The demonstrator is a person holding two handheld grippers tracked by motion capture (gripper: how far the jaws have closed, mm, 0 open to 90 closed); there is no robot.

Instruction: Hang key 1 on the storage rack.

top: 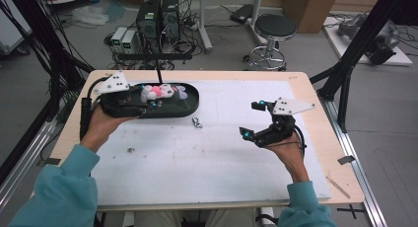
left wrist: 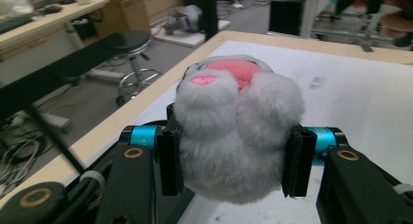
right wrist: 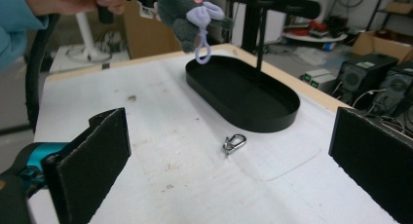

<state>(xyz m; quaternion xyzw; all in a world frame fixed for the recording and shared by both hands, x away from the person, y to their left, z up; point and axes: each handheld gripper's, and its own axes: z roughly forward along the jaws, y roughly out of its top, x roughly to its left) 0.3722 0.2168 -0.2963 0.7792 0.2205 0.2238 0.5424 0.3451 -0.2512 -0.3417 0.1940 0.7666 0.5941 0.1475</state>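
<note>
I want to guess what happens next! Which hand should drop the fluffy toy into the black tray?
Probably the left. The left gripper already squeezes the plush toy between its fingers, above the black tray. The right gripper is open, empty and farther away.

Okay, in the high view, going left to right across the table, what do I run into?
Left gripper holding the plush toy → black oval tray → metal clasp lying on the white mat → right gripper, jaws open with nothing between them.
</note>
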